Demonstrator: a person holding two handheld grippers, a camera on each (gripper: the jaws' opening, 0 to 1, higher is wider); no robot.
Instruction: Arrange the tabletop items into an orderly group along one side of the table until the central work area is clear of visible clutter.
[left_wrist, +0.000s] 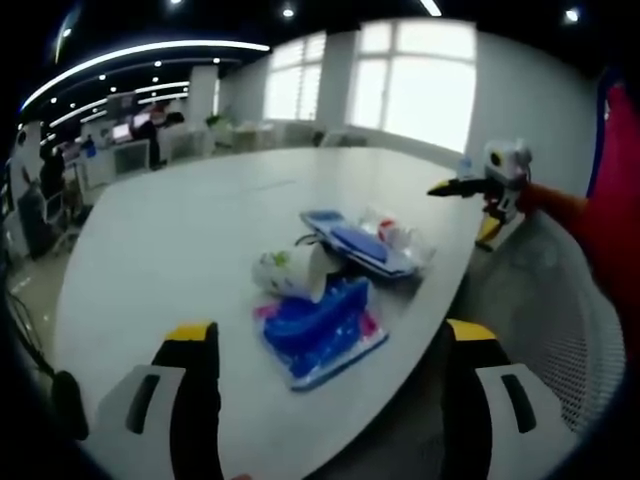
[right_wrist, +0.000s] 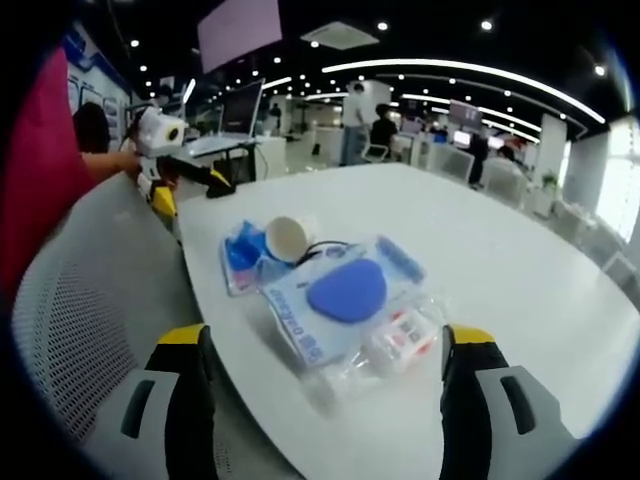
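Lying clustered near the table (right_wrist: 520, 260) edge — blue packets (right_wrist: 345, 292), a cup (right_wrist: 285, 238) — both tongs spread.

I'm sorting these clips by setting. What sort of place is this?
Most likely an open-plan office. A large white table stands among rows of desks with monitors, under strip ceiling lights, with a mesh chair pulled up beside the table.

right tool (right_wrist: 325, 385) gapes wide before the blue-disc packet (right_wrist: 345, 295) beside a paper cup (right_wrist: 286, 238).
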